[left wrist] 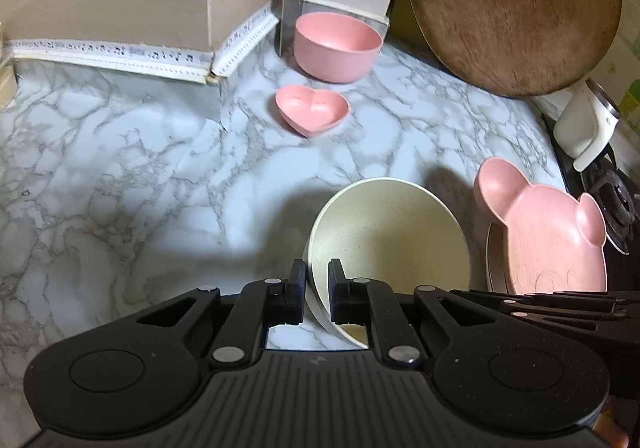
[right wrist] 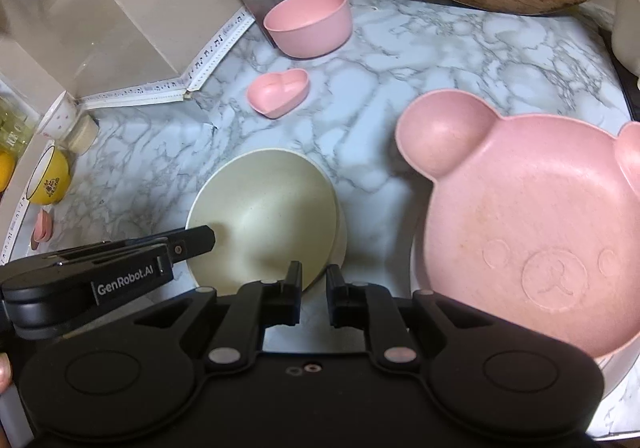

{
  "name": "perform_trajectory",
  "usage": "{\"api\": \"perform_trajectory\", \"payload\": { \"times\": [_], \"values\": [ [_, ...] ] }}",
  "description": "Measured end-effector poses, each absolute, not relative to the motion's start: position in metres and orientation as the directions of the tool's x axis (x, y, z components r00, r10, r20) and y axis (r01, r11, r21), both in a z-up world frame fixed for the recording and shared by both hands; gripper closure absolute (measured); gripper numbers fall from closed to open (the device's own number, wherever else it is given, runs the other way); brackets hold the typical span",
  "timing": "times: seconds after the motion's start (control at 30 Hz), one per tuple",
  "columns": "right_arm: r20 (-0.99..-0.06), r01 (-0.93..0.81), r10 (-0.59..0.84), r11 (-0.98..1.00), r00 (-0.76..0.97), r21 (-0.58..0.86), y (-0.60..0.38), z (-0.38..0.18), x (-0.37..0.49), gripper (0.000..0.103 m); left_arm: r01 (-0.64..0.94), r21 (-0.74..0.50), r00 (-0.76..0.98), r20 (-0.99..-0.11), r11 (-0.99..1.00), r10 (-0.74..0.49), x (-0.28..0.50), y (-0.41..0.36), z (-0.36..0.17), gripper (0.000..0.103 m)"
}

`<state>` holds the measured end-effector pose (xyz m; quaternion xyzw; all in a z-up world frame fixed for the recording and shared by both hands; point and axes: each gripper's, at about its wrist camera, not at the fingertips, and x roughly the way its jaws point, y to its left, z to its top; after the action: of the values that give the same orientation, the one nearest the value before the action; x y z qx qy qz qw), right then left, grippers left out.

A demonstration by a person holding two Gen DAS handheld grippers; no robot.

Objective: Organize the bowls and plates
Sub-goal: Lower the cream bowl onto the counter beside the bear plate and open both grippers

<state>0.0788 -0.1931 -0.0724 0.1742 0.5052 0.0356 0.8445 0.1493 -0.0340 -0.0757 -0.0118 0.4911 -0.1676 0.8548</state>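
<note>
Left gripper (left wrist: 317, 290) jaws clamped on cream bowl (left wrist: 396, 232) rim, bowl tilted over table (left wrist: 120, 168); right gripper (right wrist: 314, 294) jaws together, empty.

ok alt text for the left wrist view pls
The left gripper pinches the near rim of a cream bowl over a marble counter. Beyond sit a pink heart dish and pink round bowl.

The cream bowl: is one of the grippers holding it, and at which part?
Yes. The left gripper is shut on the cream bowl, pinching its near rim, one finger inside and one outside. The right gripper is shut and holds nothing.
</note>
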Motion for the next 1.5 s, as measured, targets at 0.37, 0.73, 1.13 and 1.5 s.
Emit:
{"api": "perform_trajectory", "payload": {
  "times": [0.37,0.73,1.13,1.5],
  "values": [
    [-0.84,0.119,0.242,0.934,0.485,0.337,-0.198,-0.074,0.079,0.086,0.281,-0.204,0.439,-0.842,0.938,-0.315,0.153,-0.036,-0.083,0.092],
    [-0.842,0.147,0.206,0.937,0.498,0.316,-0.204,-0.069,0.078,0.077,0.275,-0.217,0.442,-0.837,0.937,-0.323,0.157,-0.032,-0.08,0.092],
    [-0.804,0.093,0.215,0.944,0.554,0.317,-0.204,-0.045,0.073,0.06,0.289,-0.226,0.495,-0.796,0.93,-0.347,0.152,-0.017,-0.062,0.092],
    [-0.757,0.007,0.238,0.952,0.609,0.305,-0.194,-0.014,0.074,0.037,0.322,-0.221,0.555,-0.743,0.921,-0.373,0.152,-0.01,-0.031,0.073]
  ]
}}
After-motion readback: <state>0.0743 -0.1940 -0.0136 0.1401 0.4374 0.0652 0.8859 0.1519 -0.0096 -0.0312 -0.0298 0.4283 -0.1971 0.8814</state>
